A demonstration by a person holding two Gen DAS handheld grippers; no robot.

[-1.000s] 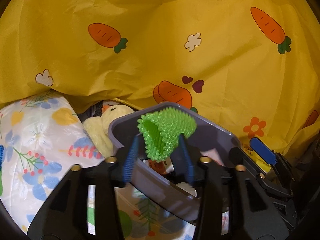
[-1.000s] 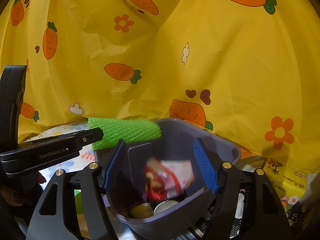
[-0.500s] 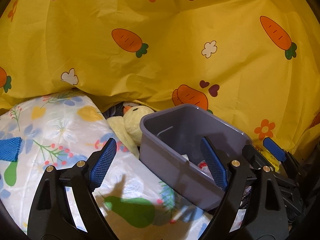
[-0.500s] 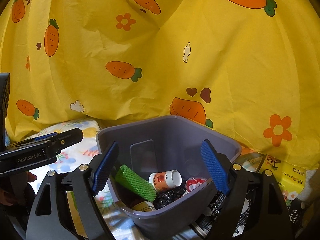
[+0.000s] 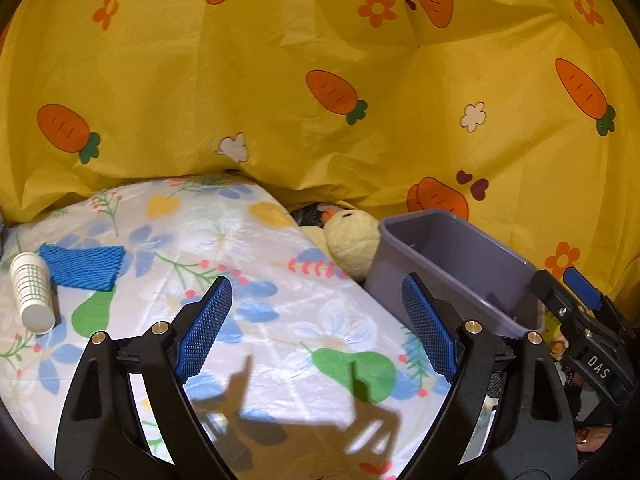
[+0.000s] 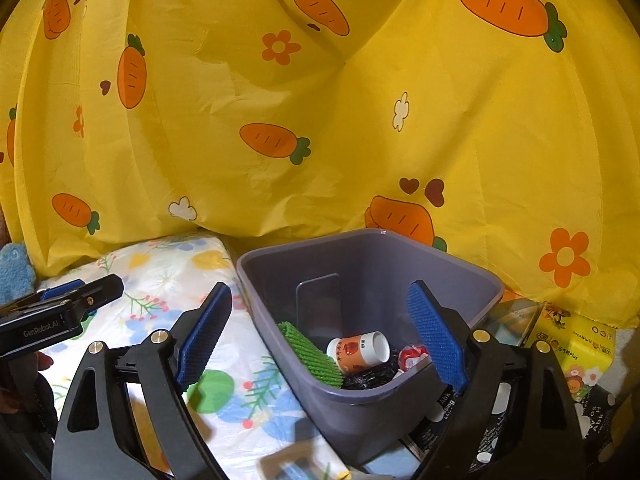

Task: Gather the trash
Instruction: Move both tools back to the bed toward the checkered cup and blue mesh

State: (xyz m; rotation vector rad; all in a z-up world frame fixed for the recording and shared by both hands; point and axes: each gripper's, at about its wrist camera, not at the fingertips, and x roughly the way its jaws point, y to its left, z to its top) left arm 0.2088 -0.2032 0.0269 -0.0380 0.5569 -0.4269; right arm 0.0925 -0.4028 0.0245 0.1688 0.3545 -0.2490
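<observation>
- Grippers first: our left gripper (image 5: pixel 316 328) stands wide open with nothing between its blue pads (image 5: pixel 206 326), above the floral sheet (image 5: pixel 280 320).
- Our right gripper (image 6: pixel 320 336) has just been opening and now stands wide too, empty; its left pad hangs over the sheet, its right pad over the bin (image 6: pixel 352 404).
- In the right wrist view the bin sits just ahead of the gripper, its near rim low between the fingers; it is grey-purple, and its right side rests on printed packets (image 6: pixel 580 344).
- Inside the bin we see a green foam net (image 6: pixel 310 354) against the left wall, a paper cup (image 6: pixel 358 350) with a red print lying on its side next to it, a red-and-white wrapper (image 6: pixel 412 354) to the right, and something black and crinkled beneath them.
- In the left wrist view, trash lies on the sheet at far left: a white cup (image 5: pixel 32 292) with a green grid, on its side, touching a blue foam net (image 5: pixel 82 266).
- A yellow plush duck (image 5: pixel 352 240) leans against the bin's far left corner.
- We see the tip of the left gripper at the left edge of the right wrist view, over the sheet.
- A blue plush toy (image 6: pixel 14 276) peeks in at the far left there.
- Behind everything hangs a yellow cloth (image 6: pixel 320 120) printed with carrots and flowers.
</observation>
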